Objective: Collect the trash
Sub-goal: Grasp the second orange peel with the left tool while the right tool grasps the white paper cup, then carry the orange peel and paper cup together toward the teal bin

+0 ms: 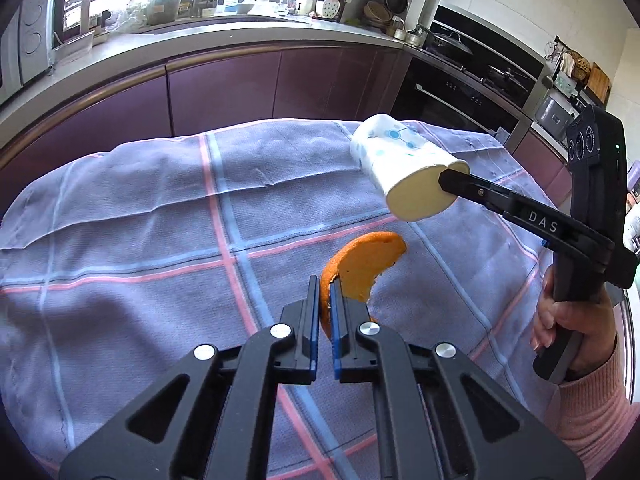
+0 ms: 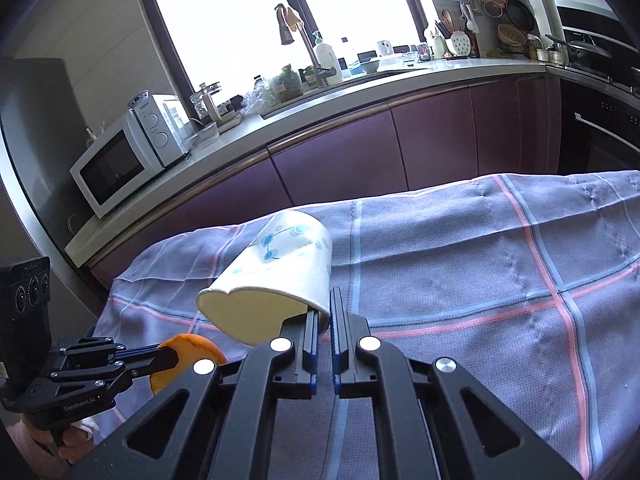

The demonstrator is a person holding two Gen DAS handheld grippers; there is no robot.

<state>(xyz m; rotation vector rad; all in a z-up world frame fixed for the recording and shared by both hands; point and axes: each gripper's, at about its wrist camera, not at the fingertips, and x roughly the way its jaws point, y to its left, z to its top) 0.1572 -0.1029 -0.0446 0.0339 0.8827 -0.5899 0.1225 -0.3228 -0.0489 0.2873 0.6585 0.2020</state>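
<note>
- Left gripper (image 1: 325, 286): jaws drawn narrow, clamped on an orange peel (image 1: 360, 268). The peel stands on edge between the two fingers, its curved upper part rising above and to the right of the fingertips, clear of the cloth below.
- Same peel (image 2: 188, 354) in the right wrist view: it appears at lower left, held at the tip of the left gripper (image 2: 168, 356), partly hidden behind the right gripper's frame.
- Right gripper (image 2: 325, 306): jaws narrow, pinching the rim wall of a paper cup (image 2: 280, 276). One finger lies inside the mouth, the other outside against the cup's side.
- Paper cup (image 1: 404, 164) in the left wrist view: white with a blue dot-and-line pattern, tilted on its side in the air above the table, the open mouth facing the camera and the base pointing away. The right gripper (image 1: 448, 180) reaches it from the right, held by a hand (image 1: 568, 320) in a pink sleeve.
- Tablecloth (image 1: 140, 220): lilac-grey with pink and pale blue check lines, creased, covering the table under both grippers.
- Cup and peel: near each other but apart, the cup higher and to the right of the peel in the left wrist view.
- Background: kitchen counter (image 2: 360, 84) with purple cupboard fronts, a white microwave (image 2: 116, 164) and a tap (image 2: 296, 36) before a bright window.
</note>
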